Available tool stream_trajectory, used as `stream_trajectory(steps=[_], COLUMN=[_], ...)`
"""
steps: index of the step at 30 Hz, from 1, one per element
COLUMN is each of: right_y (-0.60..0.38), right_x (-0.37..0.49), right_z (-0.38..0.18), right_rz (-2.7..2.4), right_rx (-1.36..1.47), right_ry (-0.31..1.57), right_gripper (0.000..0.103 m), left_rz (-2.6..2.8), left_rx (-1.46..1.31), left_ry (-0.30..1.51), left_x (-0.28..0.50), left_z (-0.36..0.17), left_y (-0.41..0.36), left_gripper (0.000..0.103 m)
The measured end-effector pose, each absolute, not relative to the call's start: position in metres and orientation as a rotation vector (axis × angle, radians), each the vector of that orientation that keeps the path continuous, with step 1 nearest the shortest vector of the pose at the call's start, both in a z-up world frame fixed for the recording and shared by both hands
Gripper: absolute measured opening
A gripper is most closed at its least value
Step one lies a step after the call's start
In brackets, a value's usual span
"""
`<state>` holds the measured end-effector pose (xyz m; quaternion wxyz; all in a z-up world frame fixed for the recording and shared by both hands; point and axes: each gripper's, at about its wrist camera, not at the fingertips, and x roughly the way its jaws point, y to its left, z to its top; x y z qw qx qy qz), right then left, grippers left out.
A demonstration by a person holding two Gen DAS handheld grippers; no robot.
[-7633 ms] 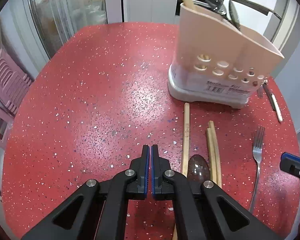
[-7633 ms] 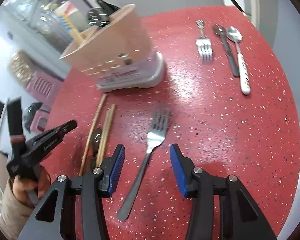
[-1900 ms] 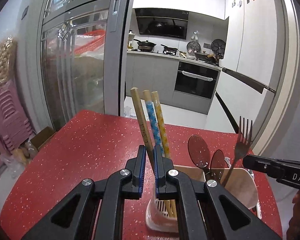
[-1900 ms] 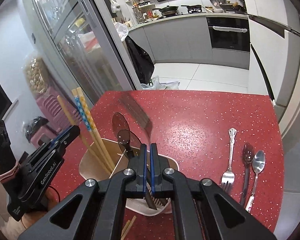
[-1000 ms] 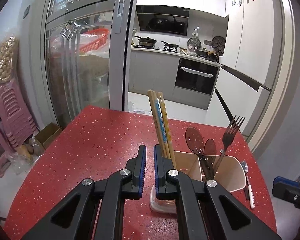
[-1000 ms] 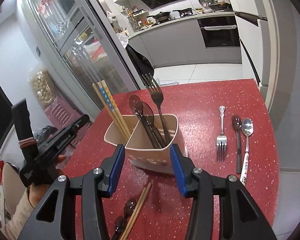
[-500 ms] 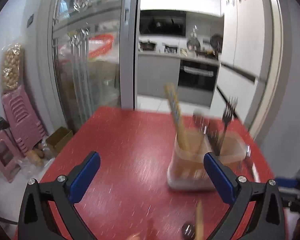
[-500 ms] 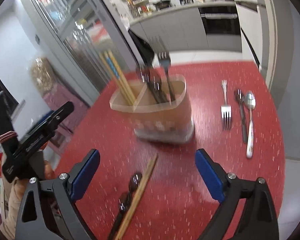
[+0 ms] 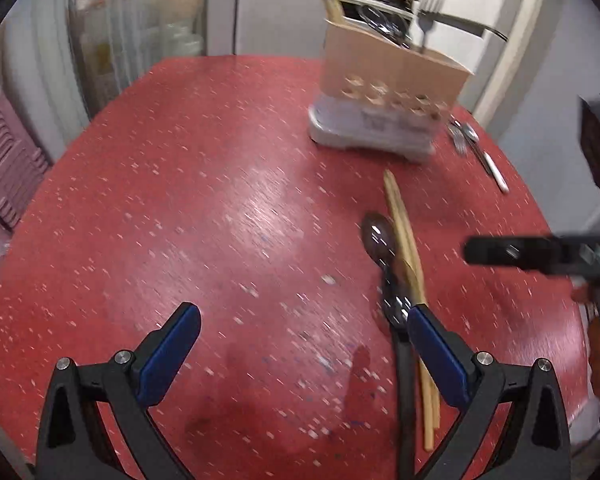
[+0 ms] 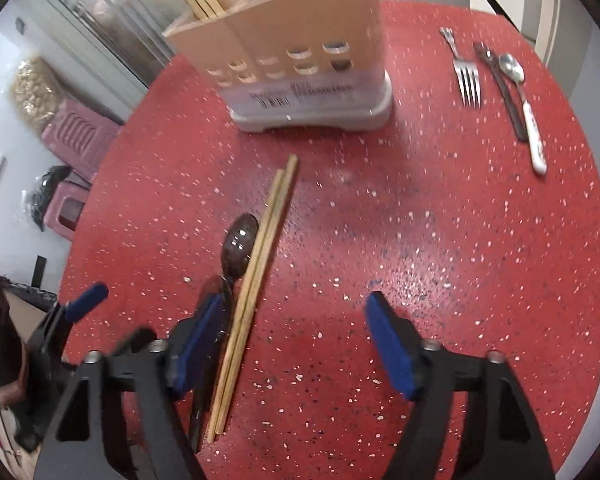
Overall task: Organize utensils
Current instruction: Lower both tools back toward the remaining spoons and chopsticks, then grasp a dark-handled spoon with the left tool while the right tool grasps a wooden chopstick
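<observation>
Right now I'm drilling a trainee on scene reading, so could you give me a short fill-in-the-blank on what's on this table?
1. The pair of wooden chopsticks lies flat on the ____ speckled table.
2. Right beside those chopsticks lies a dark ____.
3. The beige utensil holder stands ____ on a pale base.
4. To the right of the holder in the right wrist view, a silver fork lies with its tines pointing ____ the camera.

Missing words: red; spoon; upright; toward

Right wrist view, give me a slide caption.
Open right gripper above chopsticks and a dark spoon on the red table.
</observation>
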<state>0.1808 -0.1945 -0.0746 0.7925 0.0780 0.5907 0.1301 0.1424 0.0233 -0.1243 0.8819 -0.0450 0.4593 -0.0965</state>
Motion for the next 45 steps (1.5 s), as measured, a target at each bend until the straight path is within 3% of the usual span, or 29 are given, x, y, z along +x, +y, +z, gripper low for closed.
stream_trajectory(steps=[11,20,45], right_y=[-0.184,-0.155,-0.144], right_x=[0.192,0.194,0.181], right_z=[-0.084,-0.097,-0.097], right_rz=[0.279,0.245,0.248], right_rx=[0.192,0.057,-0.196], right_ry=[1.328,1.349,1.302], right_gripper=[0.053,0.04,0.037], left_rz=[-0.225,-0.189,-0.123], left_rx=[0.014,0.041,0.047], left_ry=[0.988,1.0,1.014], left_x=[0.131,0.124,0.128], left_z=[-0.129,-0.134,-0.139], left_y=[-0.016,-0.012,0.004], left_gripper=[0.103,0.103,0.103])
